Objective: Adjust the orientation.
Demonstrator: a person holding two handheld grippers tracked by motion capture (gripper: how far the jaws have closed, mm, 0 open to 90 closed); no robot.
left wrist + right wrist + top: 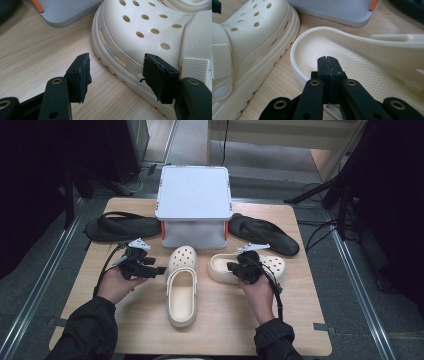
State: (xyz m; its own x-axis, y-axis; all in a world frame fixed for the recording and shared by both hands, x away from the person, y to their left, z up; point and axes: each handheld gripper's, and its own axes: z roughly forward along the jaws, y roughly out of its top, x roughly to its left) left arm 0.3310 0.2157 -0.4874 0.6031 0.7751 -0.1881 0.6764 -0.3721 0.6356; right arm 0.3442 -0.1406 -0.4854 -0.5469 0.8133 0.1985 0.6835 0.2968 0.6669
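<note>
A: Nearest the camera in the high view are the person's two dark sleeves at the table's (210, 340) near edge. What are the claws doing?

B: The right gripper (246, 265) has its jaws pressed flat together, nothing between them. In the right gripper view (328, 60) their tips hover over the heel end of the right clog (362, 62), above its dimpled footbed; I cannot tell whether they touch it.

A: And the other one?

B: The left gripper (117, 70) stands with jaws apart. One pad is over bare wood; the other is at the sole edge of the left clog (140, 30), beside its strap rivet area. Nothing is clamped.

A: Where do the clogs lie?

B: Both sit mid-table. The left clog (181, 285) points toward the far edge; the right clog (250, 266) lies crosswise just beside it, toe toward the right edge.

A: Beyond them?

B: A grey box (194, 205) stands at the far edge's middle, and a black flip-flop lies on each side: one (122, 226) toward the far left corner, one (265, 234) toward the far right.
</note>
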